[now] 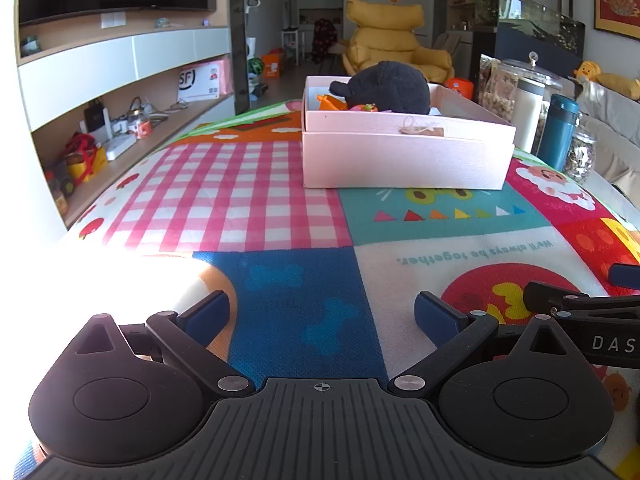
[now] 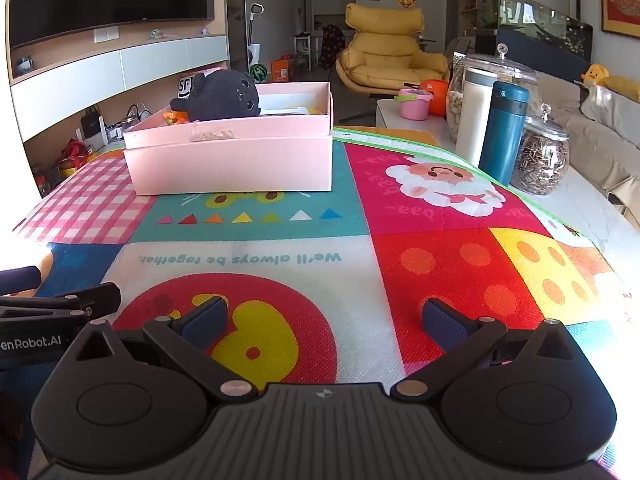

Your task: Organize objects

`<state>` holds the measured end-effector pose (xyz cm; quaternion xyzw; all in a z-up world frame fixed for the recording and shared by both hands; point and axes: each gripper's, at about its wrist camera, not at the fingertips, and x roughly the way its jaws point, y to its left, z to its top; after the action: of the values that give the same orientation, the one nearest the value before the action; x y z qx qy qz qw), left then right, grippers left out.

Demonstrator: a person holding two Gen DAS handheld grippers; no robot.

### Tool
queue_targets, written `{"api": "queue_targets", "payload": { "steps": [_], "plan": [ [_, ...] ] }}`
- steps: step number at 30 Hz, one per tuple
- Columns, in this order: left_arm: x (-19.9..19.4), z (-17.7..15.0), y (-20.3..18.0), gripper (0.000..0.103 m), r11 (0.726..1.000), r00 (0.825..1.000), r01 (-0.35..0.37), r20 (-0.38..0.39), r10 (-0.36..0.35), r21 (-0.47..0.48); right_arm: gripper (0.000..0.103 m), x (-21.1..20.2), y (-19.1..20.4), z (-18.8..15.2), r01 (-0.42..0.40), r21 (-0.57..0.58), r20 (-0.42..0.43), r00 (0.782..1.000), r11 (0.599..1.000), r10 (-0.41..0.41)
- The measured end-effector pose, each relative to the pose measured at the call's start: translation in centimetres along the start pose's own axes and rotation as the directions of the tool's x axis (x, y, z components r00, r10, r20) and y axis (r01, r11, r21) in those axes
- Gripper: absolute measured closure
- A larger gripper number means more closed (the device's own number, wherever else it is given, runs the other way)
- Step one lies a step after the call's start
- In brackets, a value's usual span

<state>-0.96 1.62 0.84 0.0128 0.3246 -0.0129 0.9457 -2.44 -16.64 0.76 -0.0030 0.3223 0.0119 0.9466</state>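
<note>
A pink box (image 1: 400, 156) stands on the far part of a colourful play mat (image 1: 240, 200). A black plush toy (image 1: 384, 88) and small orange toys (image 1: 332, 102) lie in the box. The box (image 2: 232, 160), the plush (image 2: 224, 96) and the mat (image 2: 440, 256) also show in the right wrist view. My left gripper (image 1: 322, 314) is open and empty, low over the mat's near edge, well short of the box. My right gripper (image 2: 326, 320) is open and empty, beside the left one, also short of the box.
At the right of the mat stand a teal flask (image 2: 504, 132), a white bottle (image 2: 474, 116), a seed jar (image 2: 542, 160) and a large glass jar (image 2: 496, 72). A pink cup (image 2: 414, 104) sits behind. A shelf unit (image 1: 120, 128) runs along the left.
</note>
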Motion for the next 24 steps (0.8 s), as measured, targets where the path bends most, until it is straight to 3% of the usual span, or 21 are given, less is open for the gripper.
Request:
{"api": "queue_targets", "payload": {
  "steps": [24],
  "plan": [
    [-0.08,-0.02,0.01,0.002,1.0,1.0,0.003,0.001,-0.003,-0.003,0.0,-0.08,0.02,-0.09,-0.002,0.012,-0.001,1.0,1.0,0.002]
  ]
}}
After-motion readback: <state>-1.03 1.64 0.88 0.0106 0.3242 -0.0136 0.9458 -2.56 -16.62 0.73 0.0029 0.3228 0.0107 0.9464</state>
